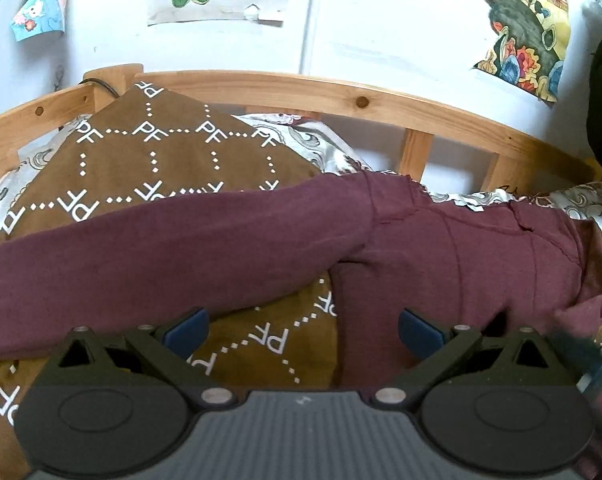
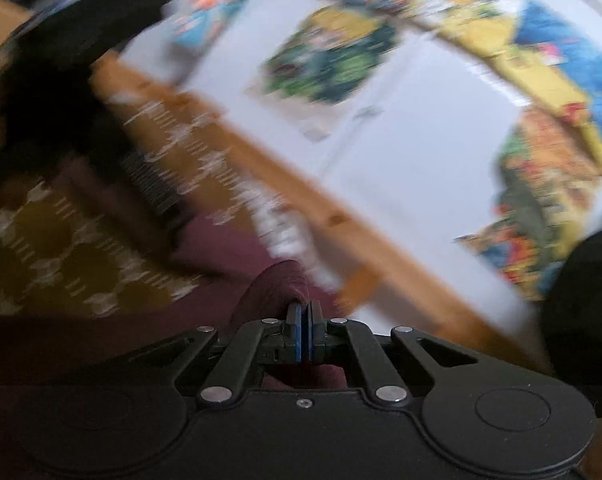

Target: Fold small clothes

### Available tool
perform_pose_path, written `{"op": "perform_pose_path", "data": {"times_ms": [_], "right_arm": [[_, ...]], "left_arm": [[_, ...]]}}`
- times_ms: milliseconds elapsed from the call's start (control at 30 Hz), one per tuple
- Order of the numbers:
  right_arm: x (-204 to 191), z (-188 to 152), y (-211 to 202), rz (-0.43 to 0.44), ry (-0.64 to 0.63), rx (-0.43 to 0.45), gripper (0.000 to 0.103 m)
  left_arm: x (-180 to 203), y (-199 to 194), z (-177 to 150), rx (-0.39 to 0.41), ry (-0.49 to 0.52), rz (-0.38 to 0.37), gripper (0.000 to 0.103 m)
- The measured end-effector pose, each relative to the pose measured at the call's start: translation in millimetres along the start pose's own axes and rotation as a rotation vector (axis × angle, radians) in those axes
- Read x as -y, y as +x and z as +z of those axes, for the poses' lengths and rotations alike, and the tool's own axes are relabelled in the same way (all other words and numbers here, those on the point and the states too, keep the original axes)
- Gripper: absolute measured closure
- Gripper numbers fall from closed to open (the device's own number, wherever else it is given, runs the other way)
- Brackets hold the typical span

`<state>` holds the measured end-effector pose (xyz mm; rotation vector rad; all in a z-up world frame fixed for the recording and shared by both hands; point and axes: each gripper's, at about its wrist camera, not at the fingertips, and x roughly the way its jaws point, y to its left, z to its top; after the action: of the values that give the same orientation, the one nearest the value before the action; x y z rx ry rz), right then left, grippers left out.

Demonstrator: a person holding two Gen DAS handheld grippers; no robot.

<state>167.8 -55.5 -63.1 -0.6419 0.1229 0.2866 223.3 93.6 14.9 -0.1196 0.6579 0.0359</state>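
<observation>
The bed (image 1: 261, 92), railed in pale wood along its far edge, carries a brown blanket (image 1: 149, 160) printed with white dotted diamonds and letters. Across the blanket, parallel to that far rail, lies the maroon garment (image 1: 205, 248), which looks like small trousers: one leg runs toward the bed's left edge, the waist sits near the right edge, and the other leg hangs toward the near edge.

The left tool (image 1: 303, 330) is released, its blue pads wide apart, hovering over the crotch with nothing between them. The right tool (image 2: 303, 336) is clenched on a bunched fold of the maroon cloth (image 2: 277, 280); its view is smeared with motion blur.

The step in hand appears to be carrying a gripped edge over to make a fold. Doing it well likely means keeping the cloth low and taut, lining edge on edge, and using the free tool to pin the crease first.

No containers are visible.
</observation>
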Motion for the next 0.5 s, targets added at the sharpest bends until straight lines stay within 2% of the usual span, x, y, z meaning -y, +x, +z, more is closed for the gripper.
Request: {"op": "perform_pose_path", "data": {"times_ms": [167, 267, 333, 433, 500], "right_arm": [[-29, -13, 8, 0.145, -0.044, -0.091, 0.099], [-31, -18, 5, 0.205, -0.041, -0.098, 0.079], [-28, -20, 0, 0.235, -0.011, -0.099, 0.053], [-14, -25, -9, 0.278, 0.091, -0.11, 0.045], [0, -29, -16, 0.273, 0.166, -0.122, 0.041]], "left_arm": [[0, 0, -2, 0.003, -0.004, -0.067, 0.001], [2, -2, -2, 0.015, 0.004, -0.127, 0.001], [4, -3, -3, 0.023, 0.01, -0.157, 0.001], [5, -3, -8, 0.014, 0.022, -0.205, 0.001], [6, -2, -13, -0.001, 0.03, -0.243, 0.001]]}}
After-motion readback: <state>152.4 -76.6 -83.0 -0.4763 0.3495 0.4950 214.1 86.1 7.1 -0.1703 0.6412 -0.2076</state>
